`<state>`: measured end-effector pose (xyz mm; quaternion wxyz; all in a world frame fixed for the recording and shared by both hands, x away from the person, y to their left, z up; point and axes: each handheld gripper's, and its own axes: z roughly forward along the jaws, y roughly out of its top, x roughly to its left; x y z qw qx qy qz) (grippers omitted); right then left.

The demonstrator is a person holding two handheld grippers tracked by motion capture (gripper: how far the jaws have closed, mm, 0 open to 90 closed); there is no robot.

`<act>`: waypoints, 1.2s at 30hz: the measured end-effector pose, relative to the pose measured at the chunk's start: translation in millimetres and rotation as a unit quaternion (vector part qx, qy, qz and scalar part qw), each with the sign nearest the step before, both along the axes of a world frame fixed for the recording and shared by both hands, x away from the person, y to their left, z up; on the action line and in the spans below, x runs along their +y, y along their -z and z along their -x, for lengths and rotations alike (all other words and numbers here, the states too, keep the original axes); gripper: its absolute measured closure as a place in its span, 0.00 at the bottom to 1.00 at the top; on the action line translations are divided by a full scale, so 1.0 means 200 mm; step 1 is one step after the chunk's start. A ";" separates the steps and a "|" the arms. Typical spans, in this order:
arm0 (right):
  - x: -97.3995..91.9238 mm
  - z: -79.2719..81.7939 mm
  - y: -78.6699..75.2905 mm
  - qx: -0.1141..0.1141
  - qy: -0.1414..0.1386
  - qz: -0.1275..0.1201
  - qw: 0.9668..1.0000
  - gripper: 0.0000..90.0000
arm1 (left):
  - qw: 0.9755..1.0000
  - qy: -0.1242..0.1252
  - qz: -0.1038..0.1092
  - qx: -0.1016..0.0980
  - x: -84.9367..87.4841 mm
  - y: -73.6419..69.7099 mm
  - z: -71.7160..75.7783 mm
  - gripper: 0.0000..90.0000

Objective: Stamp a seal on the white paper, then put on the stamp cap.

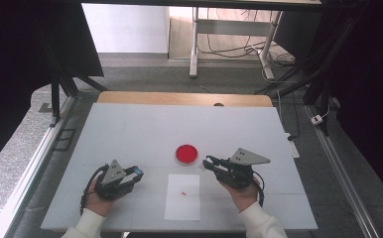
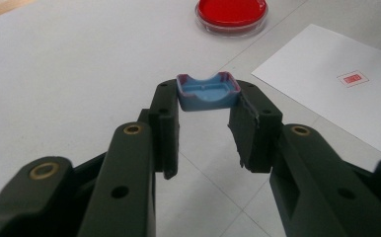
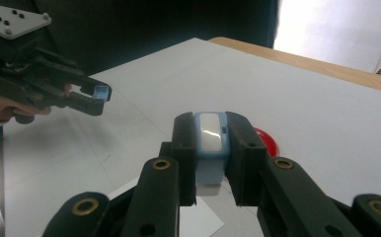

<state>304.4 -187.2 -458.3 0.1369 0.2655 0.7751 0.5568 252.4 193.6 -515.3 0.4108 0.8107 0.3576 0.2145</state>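
At the table's left, left gripper [image 1: 134, 172]: clamped on a small blue cap [image 2: 208, 92], the jaws pinching its two short ends, its hollow side facing the gripper's camera, held clear of the white table [image 1: 130, 134].
Blue cap, handling: it looks like a thin plastic shell, light and stiff; I judge hard squeezing could flex or pop it out, so the end-to-end pinch on the rim suits it.
Centre, red dish [image 1: 186, 154]: a round clear-walled dish with red filling, resting on the table just beyond the paper sheet [image 1: 183, 197]; no gripper touches it.
Paper sheet: lies flat between the two hands, with a small red mark [image 1: 184, 193] on it.
Right of centre, right gripper [image 1: 208, 163]: closed on a pale blue body [image 3: 210, 134] with a glossy white face, gripped by its long sides, held above the table near the dish.
Pale blue body, handling: probably light, rigid and smooth, so likely slippery; I would keep hold on the flat sides and off the glossy face.
Likely work: joining cap and body, which calls for careful lining up.
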 end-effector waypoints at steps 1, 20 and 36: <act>0.00 0.00 0.00 0.000 0.002 -0.002 1.000 0.83 | 1.000 0.000 0.001 0.000 0.00 0.00 0.00 0.71; -0.01 0.00 -0.01 -0.003 0.004 -0.005 1.000 0.83 | 1.000 0.002 0.000 -0.001 -0.01 0.00 0.00 0.71; 0.00 -0.01 -0.01 -0.002 0.003 -0.004 1.000 0.83 | 1.000 0.009 0.002 -0.005 -0.04 -0.01 -0.01 0.71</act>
